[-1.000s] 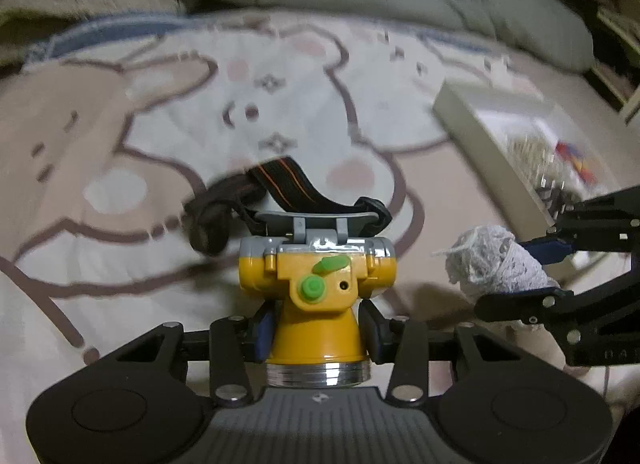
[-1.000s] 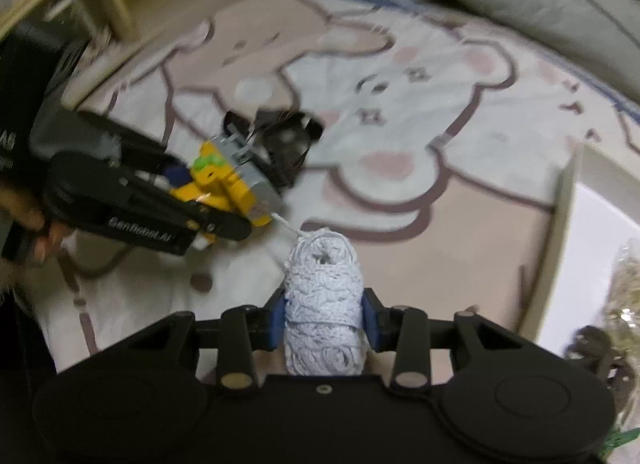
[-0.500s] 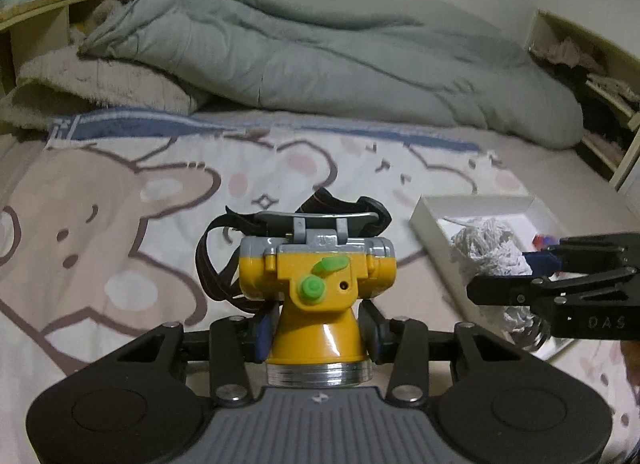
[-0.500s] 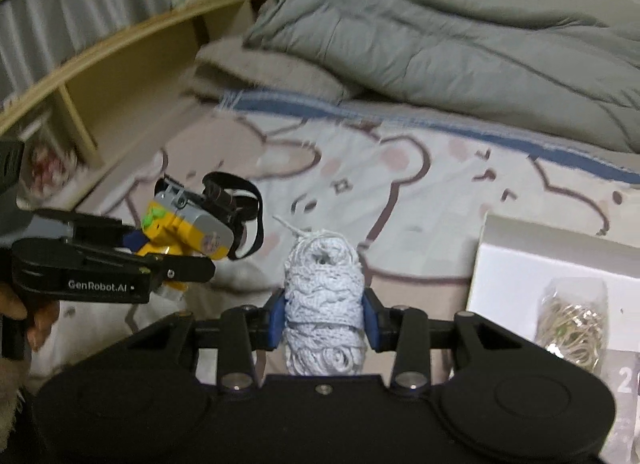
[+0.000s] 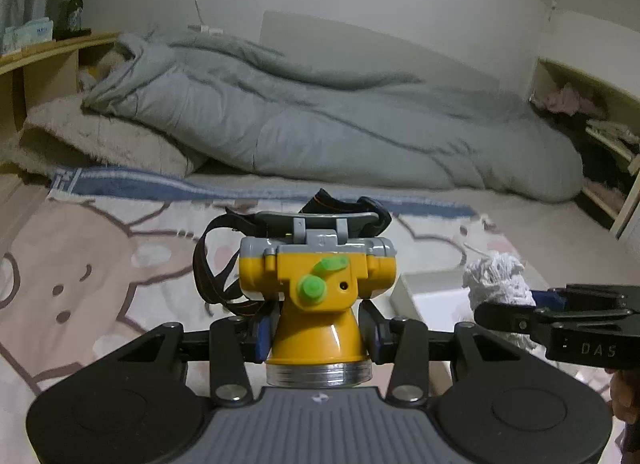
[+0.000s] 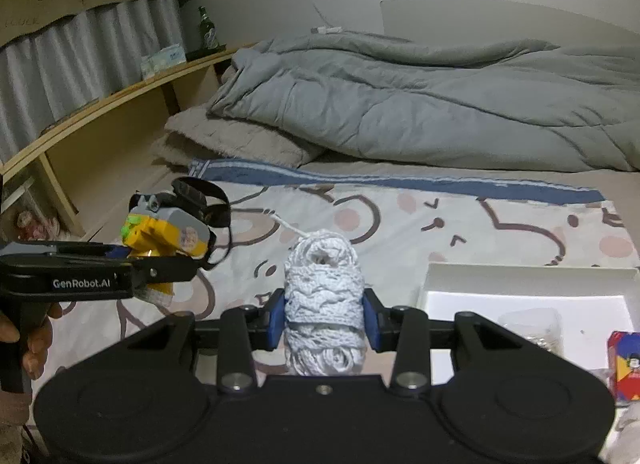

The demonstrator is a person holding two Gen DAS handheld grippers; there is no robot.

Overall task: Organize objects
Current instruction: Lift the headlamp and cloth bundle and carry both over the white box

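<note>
- On the far left, past our left gripper, we see a wooden shelf (image 6: 120, 99) with a green bottle (image 6: 208, 29) on it.
- Our left gripper (image 5: 318, 328) is closed on the yellow headlamp (image 5: 318, 284). Its blue pads press on the lamp's narrow yellow neck from both sides. The lamp's black strap (image 5: 216, 264) hangs off the back, away from us.
- The headlamp is up in the air, above the bed sheet (image 5: 80, 264) with bear pictures.
- Far ahead of both grippers, a gray blanket (image 6: 420, 103) is piled on the bed.
- Our right gripper (image 6: 324, 318) is closed on the white ball of string (image 6: 324, 284). The blue pads squeeze its sides. One loose end of string sticks out from the top, to the left.
- The ball of string is also up off the bed, to the right of the headlamp.
- To the right of our right gripper, a white box (image 6: 528, 284) lies open on the bed. A clear bag (image 6: 532, 324) is inside. We cannot tell what is in it.
- A small colorful box (image 6: 624, 364) is at the far right edge.
</note>
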